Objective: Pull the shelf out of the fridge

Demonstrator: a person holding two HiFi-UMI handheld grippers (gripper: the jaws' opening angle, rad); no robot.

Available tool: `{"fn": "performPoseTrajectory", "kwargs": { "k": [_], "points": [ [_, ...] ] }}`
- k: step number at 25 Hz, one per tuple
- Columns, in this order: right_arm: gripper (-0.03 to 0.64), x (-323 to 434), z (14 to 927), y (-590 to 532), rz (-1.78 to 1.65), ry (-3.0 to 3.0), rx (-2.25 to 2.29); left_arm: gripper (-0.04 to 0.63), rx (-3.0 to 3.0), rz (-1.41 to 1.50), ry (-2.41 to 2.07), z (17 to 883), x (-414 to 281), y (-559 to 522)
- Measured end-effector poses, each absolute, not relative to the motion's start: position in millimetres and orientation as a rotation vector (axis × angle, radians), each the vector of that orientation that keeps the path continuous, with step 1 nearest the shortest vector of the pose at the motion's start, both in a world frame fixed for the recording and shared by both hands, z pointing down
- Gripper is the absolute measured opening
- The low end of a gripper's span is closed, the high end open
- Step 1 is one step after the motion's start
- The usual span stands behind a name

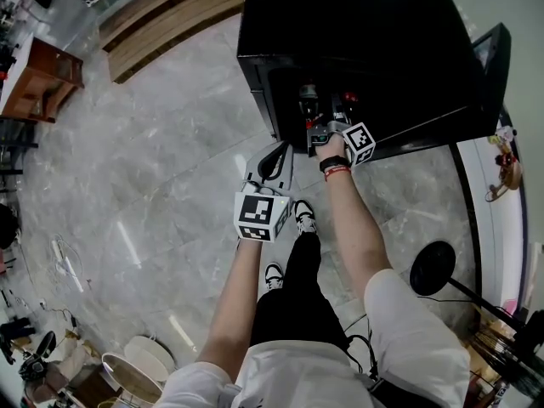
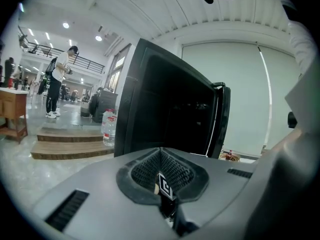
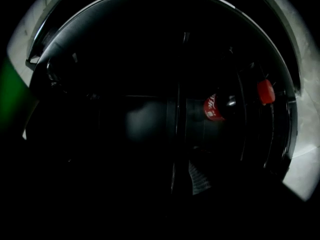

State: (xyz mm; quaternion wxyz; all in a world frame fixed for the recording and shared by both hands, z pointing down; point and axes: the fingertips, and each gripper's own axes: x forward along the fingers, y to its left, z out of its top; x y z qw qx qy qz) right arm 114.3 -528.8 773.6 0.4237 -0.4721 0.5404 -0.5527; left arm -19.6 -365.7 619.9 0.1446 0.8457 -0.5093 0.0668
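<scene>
Bottle [image 3: 215,108] has a red label with white script, too dark to read; red cap [image 3: 266,91]. Right gripper [image 1: 321,130] reaches level into the open fridge [image 1: 365,49], arm straight, jaws wide with nothing seen between them. Shelf [image 3: 178,124] is just ahead of it, inside the fridge, under the bottle. Left gripper [image 1: 274,158] hangs outside the fridge, tilted slightly down, jaws together and empty.

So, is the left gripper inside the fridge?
No, the left gripper hangs over the floor, outside the fridge.
</scene>
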Motion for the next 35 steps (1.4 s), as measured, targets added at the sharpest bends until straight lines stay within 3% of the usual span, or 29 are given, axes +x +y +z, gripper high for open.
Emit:
{"fn": "performPoseTrajectory", "kwargs": {
  "k": [18,21,26,35],
  "points": [
    [0.299,97,796,-593,-1.446,1.276,-1.096,0.017,2.436,0.203,-1.463,631,-15,-383],
    [0.231,102,802,-590,-1.471,1.272,-1.153,0.017,2.437,0.221,-1.462,627,-15,-382],
    [0.028,96,787,-594,-1.415,1.339,-1.068,0.017,2.422,0.215,-1.462,628,-14,-382],
    [0.026,95,788,-593,-1.410,1.367,-1.054,0.017,2.398,0.262,-1.465,633,-22,-379]
  ]
}}
